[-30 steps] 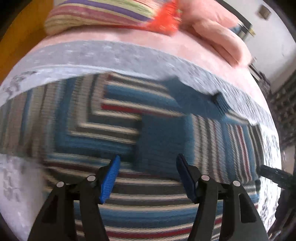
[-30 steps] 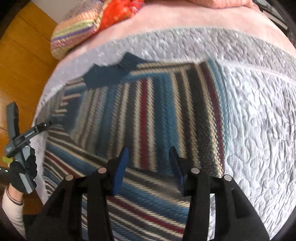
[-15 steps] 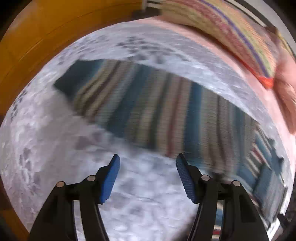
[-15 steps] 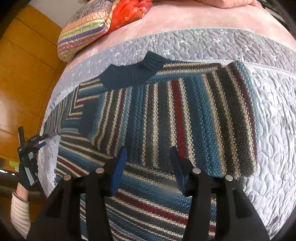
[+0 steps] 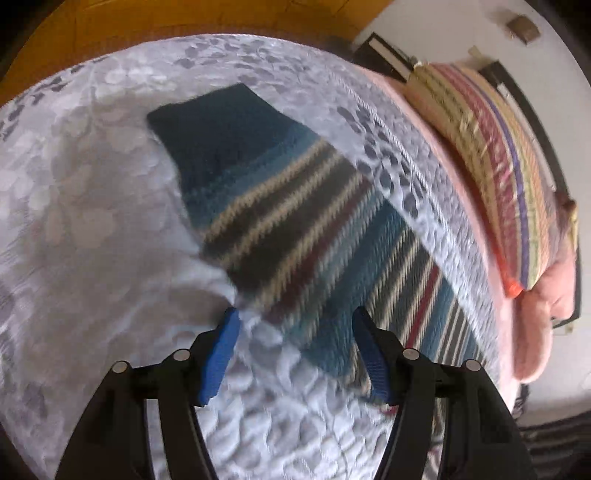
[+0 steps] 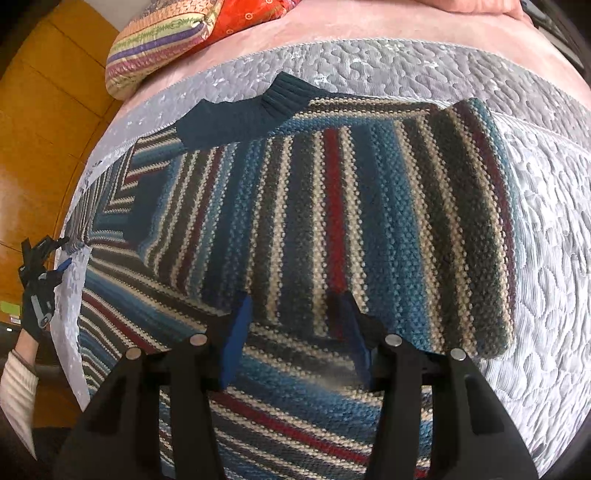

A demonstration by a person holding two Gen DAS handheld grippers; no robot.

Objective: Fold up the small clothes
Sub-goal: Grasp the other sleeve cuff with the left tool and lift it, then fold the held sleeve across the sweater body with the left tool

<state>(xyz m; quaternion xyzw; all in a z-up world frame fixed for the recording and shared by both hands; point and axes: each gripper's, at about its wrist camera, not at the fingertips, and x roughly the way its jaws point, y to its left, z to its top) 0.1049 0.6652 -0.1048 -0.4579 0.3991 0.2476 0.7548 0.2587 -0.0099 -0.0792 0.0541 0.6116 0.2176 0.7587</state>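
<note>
A striped knit sweater in blue, grey, cream and red lies flat on a grey quilted bedspread. One sleeve is folded across the body, with its dark blue cuff near the collar. My right gripper hovers open just above the sweater's middle, nothing between its blue pads. In the left wrist view the other sleeve stretches out on the bedspread, ending in a dark cuff. My left gripper is open over that sleeve's lower edge. The right wrist view shows the left gripper at the sweater's far left, held by a gloved hand.
A striped cushion and a pink blanket lie at the head of the bed. The same cushion sits beside a red one. Wooden floor borders the bed's left side.
My left gripper has swung off the sweater's body to the outstretched sleeve and now sits closer to it. The right gripper has hardly moved; the folded sleeve lies still.
</note>
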